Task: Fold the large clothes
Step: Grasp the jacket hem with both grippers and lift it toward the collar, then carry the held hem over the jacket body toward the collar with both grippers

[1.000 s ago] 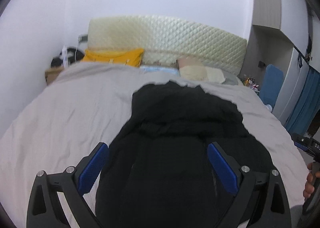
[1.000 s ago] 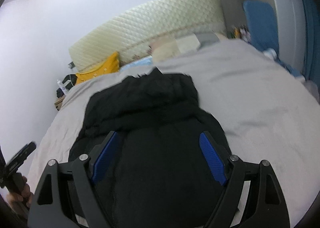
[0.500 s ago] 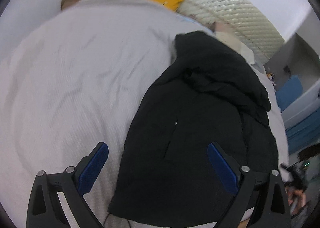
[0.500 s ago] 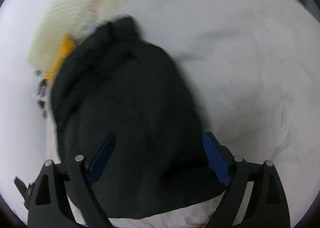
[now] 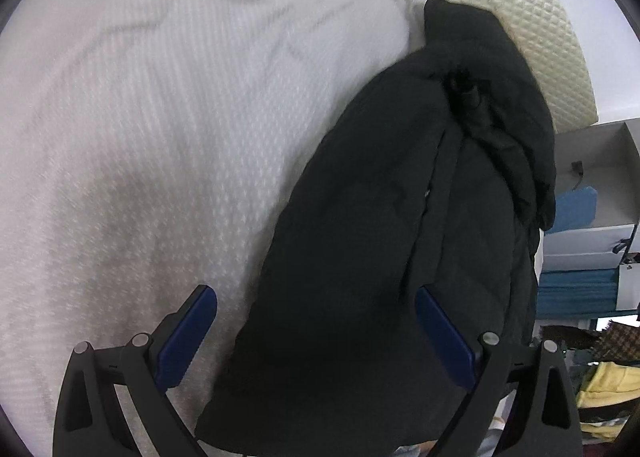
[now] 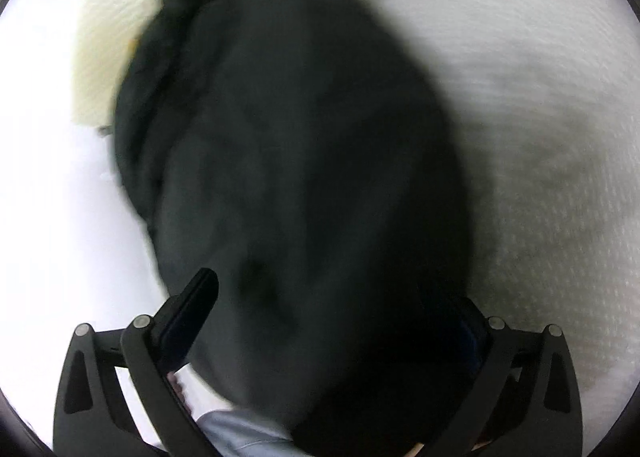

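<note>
A: Since a second ago both tools are tipping down toward the bed (image 5: 160, 137); the wall and most of the headboard (image 5: 532, 21) are dropping out of view, and the coat (image 5: 400, 237) is filling more of each picture.

B: Where is the coat lying now?

A: It is lying on the pale bedcover, its length running from the near edge of the bed up toward the headboard. Its bunched top end is reaching almost to the headboard, and its near hem is sitting between the fingers of the left tool (image 5: 316, 337).

B: Is the left tool gripping anything?

A: No. Its blue pads (image 5: 188, 333) are standing wide apart, released, over the hem.

B: And the right tool (image 6: 332, 321)?

A: The right wrist view is blurring. The coat (image 6: 300, 161) is covering nearly everything there. The left finger (image 6: 192, 309) is showing clearly; the right one is mostly lost against the dark cloth. The fingers are standing spread, holding nothing.

B: Any containers?

A: An open shelf unit (image 5: 592, 193) is standing beyond the bed at the right of the left wrist view, with something blue (image 5: 576, 209) in it. Lower down, yellow cloth (image 5: 608, 389) is lying in a heap.
</note>
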A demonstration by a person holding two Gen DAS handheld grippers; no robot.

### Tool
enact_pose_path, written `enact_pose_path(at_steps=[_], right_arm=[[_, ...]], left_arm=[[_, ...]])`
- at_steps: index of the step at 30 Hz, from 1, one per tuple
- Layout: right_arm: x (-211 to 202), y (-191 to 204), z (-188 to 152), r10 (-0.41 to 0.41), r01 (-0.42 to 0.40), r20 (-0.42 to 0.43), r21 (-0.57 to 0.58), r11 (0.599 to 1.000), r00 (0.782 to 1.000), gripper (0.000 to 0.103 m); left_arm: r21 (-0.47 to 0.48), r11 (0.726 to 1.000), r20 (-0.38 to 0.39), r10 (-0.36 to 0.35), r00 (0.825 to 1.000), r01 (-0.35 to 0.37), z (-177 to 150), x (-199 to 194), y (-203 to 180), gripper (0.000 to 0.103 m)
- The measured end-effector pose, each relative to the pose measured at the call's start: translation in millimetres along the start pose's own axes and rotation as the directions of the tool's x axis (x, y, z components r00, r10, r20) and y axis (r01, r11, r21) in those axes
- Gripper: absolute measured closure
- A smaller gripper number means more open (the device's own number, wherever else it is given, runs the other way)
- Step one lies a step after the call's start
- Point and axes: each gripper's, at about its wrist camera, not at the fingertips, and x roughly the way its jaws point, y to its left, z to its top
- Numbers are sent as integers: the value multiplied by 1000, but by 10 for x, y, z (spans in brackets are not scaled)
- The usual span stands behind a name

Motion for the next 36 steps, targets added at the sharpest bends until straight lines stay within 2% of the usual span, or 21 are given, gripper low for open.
enact_pose_path(at_steps=[1, 3, 6, 8, 12, 13, 15, 16, 17, 20, 22, 24, 26, 28, 30, 32, 34, 36], right_arm=[[-35, 56, -19, 65, -65, 7, -21, 998, 998, 2], [-118, 164, -39, 209, -208, 15, -60, 976, 978, 2], [-264, 355, -116, 315, -305, 40, -161, 939, 948, 2], [-288, 457, -143, 341, -326, 41, -205, 923, 939, 2], [-216, 437, -132, 254, -242, 38, -198, 950, 966, 2], [-155, 343, -125, 210, -201, 36, -179, 963, 977, 2], [-58, 198, -106, 55, -47, 63, -118, 992, 997, 2], [-33, 137, -89, -29, 36, 77, -97, 995, 997, 2], [-8, 78, -71, -78, 84, 80, -79, 993, 994, 2], [60, -60, -41, -169, 171, 70, -19, 985, 983, 2], [97, -94, -44, -168, 168, 54, -1, 986, 984, 2], [154, -100, -42, -98, 98, 15, 8, 995, 995, 3], [174, -24, -79, -63, 63, 10, -28, 998, 998, 6], [166, 108, -101, 4, -4, -8, -76, 997, 1000, 18], [137, 291, -139, 61, -63, -17, -135, 989, 998, 24], [57, 463, -178, 99, -96, 7, -181, 979, 995, 37], [-25, 546, -305, 87, -78, 39, -194, 978, 995, 71], [-99, 508, -335, 88, -76, 57, -196, 978, 994, 81]], left_arm=[[-2, 1000, -16, -6, 1000, 6, -5, 44, 13, 3], [-10, 1000, -52, -30, 998, 29, -26, 132, 24, 3], [9, 999, -79, -48, 996, 49, -48, 197, -21, 3], [24, 997, -94, -68, 993, 71, -70, 220, -60, 3], [54, 992, -127, -109, 986, 117, -114, 285, -169, 3], [58, 988, -137, -134, 981, 143, -129, 291, -197, 3], [66, 984, -137, -154, 978, 165, -144, 275, -240, 3], [67, 983, -137, -162, 977, 172, -145, 269, -256, 3], [64, 980, -137, -176, 975, 186, -149, 261, -275, 3], [72, 973, -143, -207, 968, 219, -174, 275, -382, 3], [96, 971, -151, -201, 968, 217, -196, 288, -464, 3], [117, 966, -162, -211, 964, 231, -221, 305, -564, 3], [125, 957, -169, -239, 956, 262, -220, 318, -599, 4], [147, 942, -175, -276, 945, 302, -254, 279, -688, 5], [158, 927, -180, -310, 933, 339, -299, 229, -767, 7], [160, 925, -175, -316, 932, 344, -301, 176, -771, 20], [142, 930, -158, -317, 935, 340, -294, 111, -742, 45], [143, 936, -146, -303, 942, 323, -310, 67, -750, 60]])
